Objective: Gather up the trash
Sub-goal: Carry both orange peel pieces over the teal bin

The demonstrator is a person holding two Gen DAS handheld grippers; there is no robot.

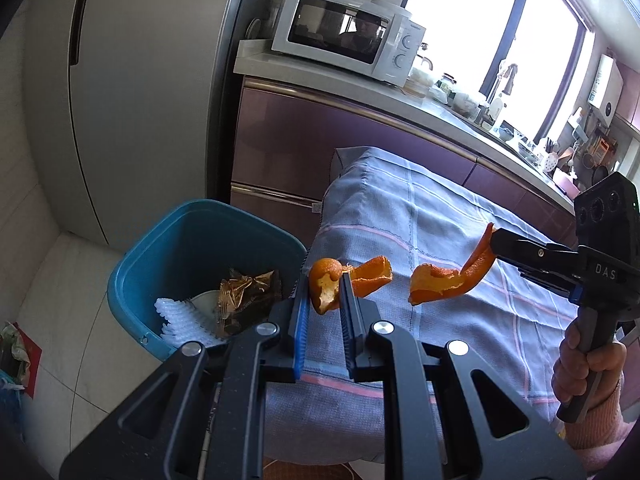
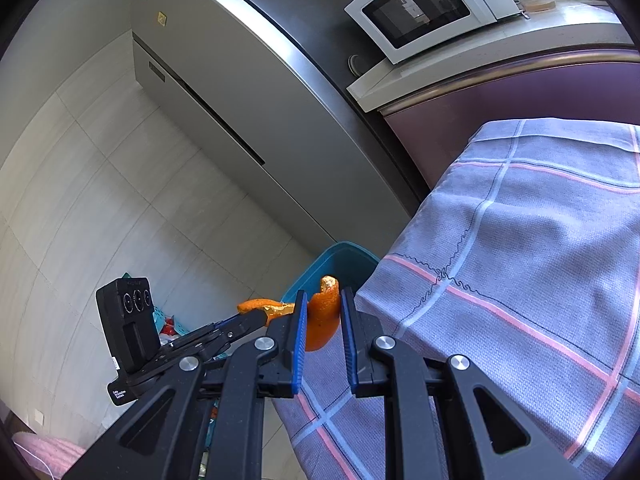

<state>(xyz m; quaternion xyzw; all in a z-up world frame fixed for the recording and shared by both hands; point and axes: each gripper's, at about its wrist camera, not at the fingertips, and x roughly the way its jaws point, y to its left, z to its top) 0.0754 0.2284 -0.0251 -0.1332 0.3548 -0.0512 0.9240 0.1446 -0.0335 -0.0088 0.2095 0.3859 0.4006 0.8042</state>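
While both claws grip orange peel above the cloth-covered bench [image 1: 460, 220], left claw [image 1: 324, 300] nearly closed on one piece [image 1: 348, 276], right claw [image 2: 323, 320] pinching another [image 2: 322, 316], blue trash bin [image 1: 168, 248] w/ wrappers at 9 o'clock beside bench.

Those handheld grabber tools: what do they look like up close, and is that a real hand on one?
Both are matte black metal. The left gripper has angular arms with triangular cut-outs, silver round pivot bolts, and blue ribbed pads lining its jaws. The right gripper carries a black camera box with three round lenses and white lettering "DAS". A bare human hand in a pink knitted sleeve grips its handle.
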